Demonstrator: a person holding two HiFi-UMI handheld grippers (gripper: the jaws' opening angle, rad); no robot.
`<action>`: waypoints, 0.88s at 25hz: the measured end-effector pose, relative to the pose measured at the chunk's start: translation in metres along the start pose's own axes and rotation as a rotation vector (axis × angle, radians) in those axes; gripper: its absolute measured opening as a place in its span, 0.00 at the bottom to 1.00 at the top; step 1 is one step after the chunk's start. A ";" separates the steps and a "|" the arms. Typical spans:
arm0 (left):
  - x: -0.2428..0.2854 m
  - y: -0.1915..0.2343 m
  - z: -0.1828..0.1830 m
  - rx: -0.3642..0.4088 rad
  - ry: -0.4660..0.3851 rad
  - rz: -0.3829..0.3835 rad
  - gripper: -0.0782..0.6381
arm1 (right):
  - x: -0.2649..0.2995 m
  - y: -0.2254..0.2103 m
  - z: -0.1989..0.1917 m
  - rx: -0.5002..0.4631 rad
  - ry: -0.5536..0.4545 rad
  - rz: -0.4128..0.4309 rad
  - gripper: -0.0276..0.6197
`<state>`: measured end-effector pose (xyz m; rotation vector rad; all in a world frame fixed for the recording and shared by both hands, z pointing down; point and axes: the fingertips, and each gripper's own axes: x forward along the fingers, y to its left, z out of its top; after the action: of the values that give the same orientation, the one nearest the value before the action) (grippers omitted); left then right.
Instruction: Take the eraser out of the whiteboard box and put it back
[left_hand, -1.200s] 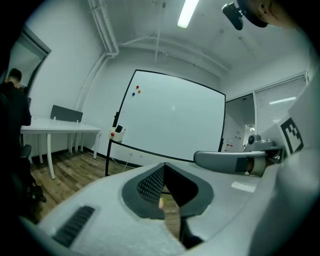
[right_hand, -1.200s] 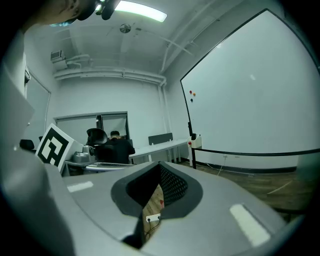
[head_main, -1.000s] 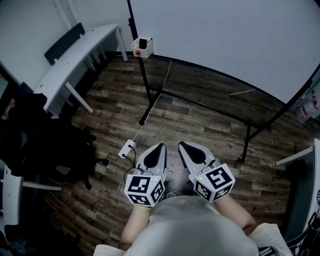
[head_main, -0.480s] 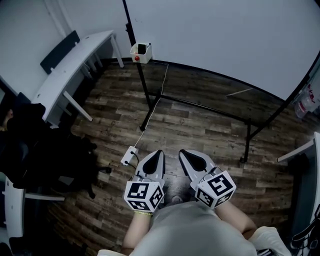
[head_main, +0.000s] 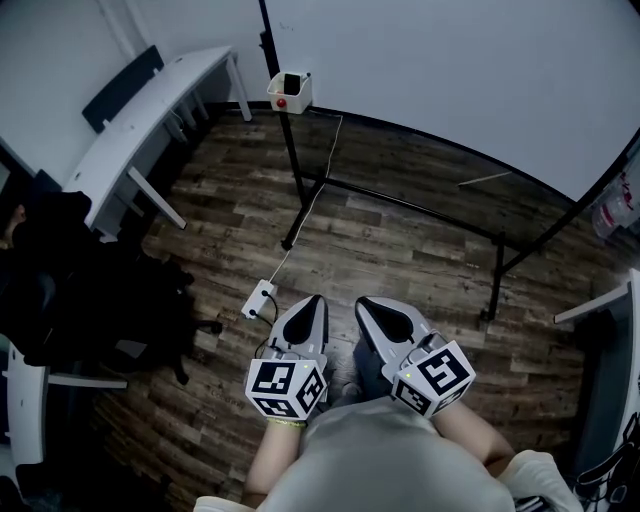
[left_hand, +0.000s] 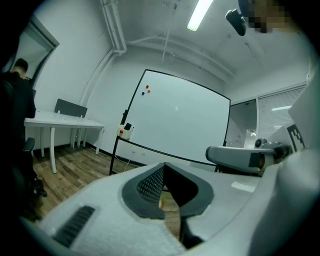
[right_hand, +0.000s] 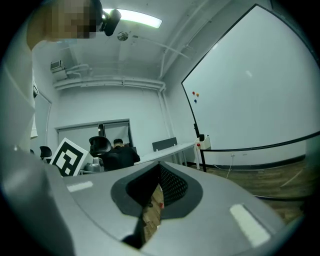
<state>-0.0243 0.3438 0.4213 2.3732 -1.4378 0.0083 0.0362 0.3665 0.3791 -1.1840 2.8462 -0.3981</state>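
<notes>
Sitting in the box (head_main: 296, 101) at the whiteboard's (head_main: 450, 70) lower left corner, the eraser (head_main: 291, 81) is well apart from both grippers. Left gripper (head_main: 314, 300): jaws pressed together, empty. Right gripper (head_main: 364, 302): same. Judged not started; removal and return both remain.

dark wood-plank floor (head_main: 400, 262) under you, white plug box (head_main: 258, 298) lying on it with its cable (head_main: 305, 212), whiteboard stand feet (head_main: 288, 240) planted there too
</notes>
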 end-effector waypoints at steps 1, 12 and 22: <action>0.002 0.003 0.000 -0.003 0.001 0.006 0.12 | 0.003 -0.001 0.000 0.001 0.000 0.005 0.05; 0.052 0.030 0.018 -0.020 -0.017 0.046 0.12 | 0.052 -0.048 0.014 -0.016 0.014 0.027 0.05; 0.138 0.066 0.041 -0.031 -0.016 0.067 0.12 | 0.116 -0.117 0.033 -0.040 0.039 0.044 0.05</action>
<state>-0.0223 0.1857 0.4290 2.3051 -1.5136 -0.0158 0.0395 0.1980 0.3837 -1.1306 2.9206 -0.3682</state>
